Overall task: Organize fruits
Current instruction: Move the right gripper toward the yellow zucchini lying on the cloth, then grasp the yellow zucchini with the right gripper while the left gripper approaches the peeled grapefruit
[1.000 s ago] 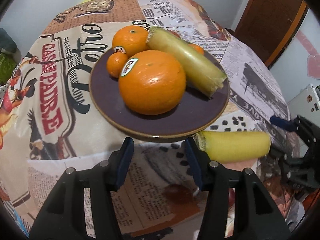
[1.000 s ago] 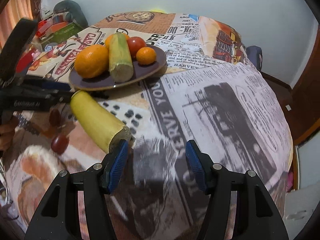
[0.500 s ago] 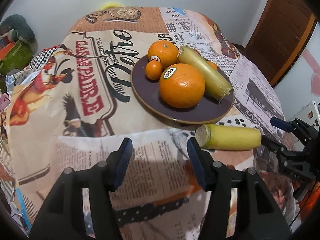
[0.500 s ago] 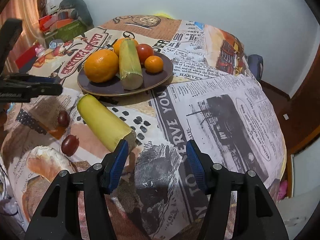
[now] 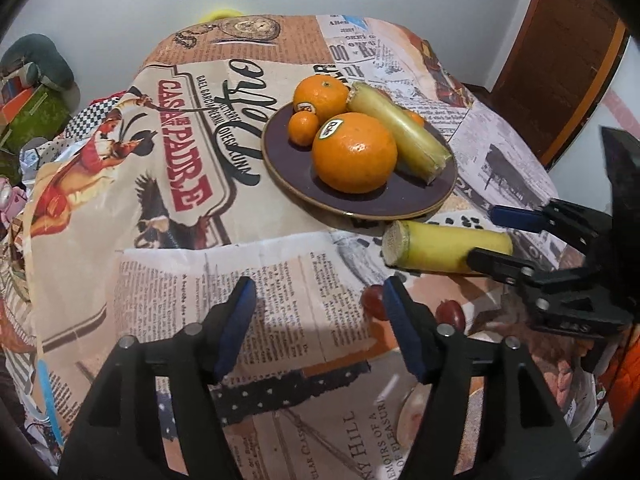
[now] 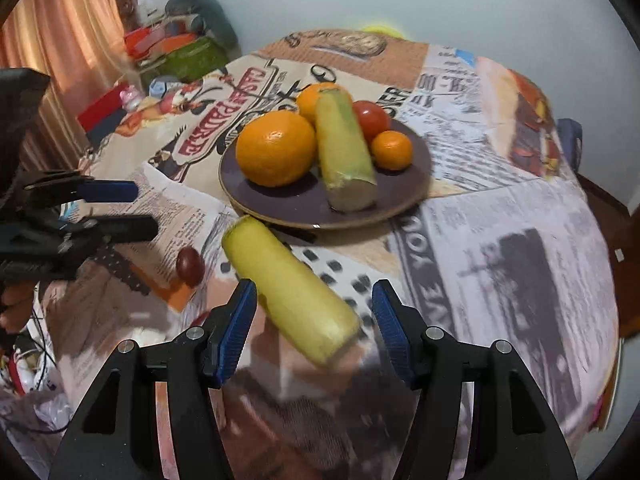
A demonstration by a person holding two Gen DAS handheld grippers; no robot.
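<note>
Nearest, left gripper (image 5: 316,312) over the newspaper-print tablecloth (image 5: 160,216), jaws apart and just widened, nothing between them. Right gripper (image 6: 314,312) jaws apart around the near end of a yellow stalk (image 6: 290,294) lying on the table, pads not visibly pressing it. Two dark grapes (image 5: 450,312) just beside, left of that stalk in the right wrist view. Farther, a dark plate (image 5: 352,204) touching or nearly touching the stalk's far end, holding a large orange (image 5: 354,158), a second stalk (image 5: 400,132), a small tangerine (image 5: 303,127), another orange (image 5: 320,94) and a tomato (image 6: 372,118).
</note>
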